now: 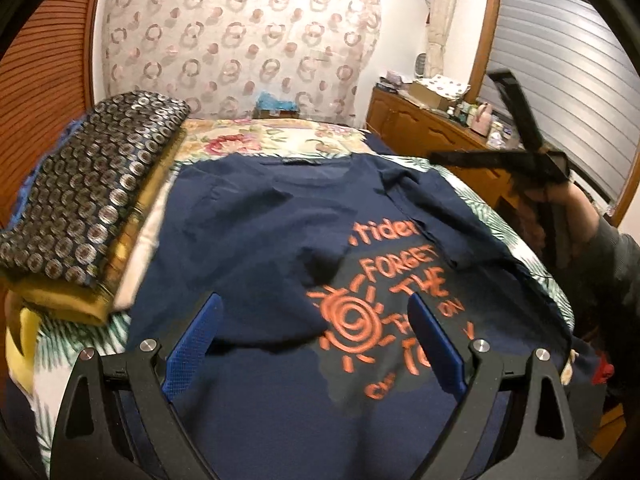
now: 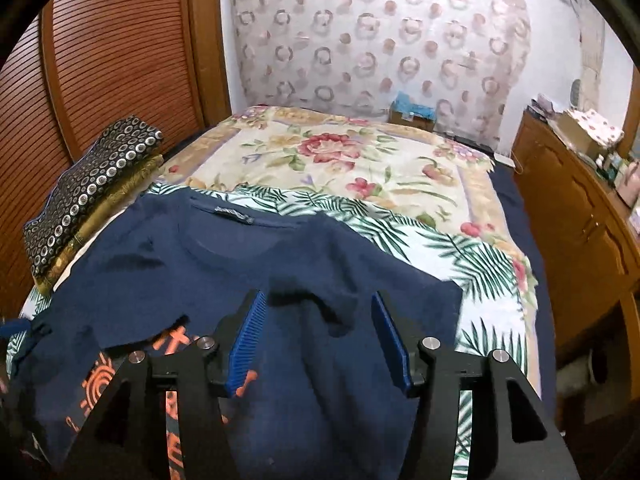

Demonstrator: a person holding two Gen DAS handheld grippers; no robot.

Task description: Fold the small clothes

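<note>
Nearest to us, the left gripper [image 1: 312, 336] hangs over the lower half of the navy cotton T-shirt with the orange sun print [image 1: 248, 240], its blue pads spread wide and empty. The right gripper [image 2: 320, 336] stands about half open above the shirt's right side, with nothing pinched between its pads; cloth lies below them, not in them.

The shirt lies on the palm-leaf printed sheet [image 2: 472, 256], both side panels already turned inward over the print, though the flaps are rumpled and the lettering only partly covered. We judge the next step is the lengthwise fold, hem up to collar. To do it well, we should first smooth those flaps flat, then pinch both hem corners evenly and carry them together.

Farther off, the stack of folded patterned fabrics [image 1: 92, 200] sits at the left, and beyond it the floral bedspread [image 2: 340, 152].
</note>
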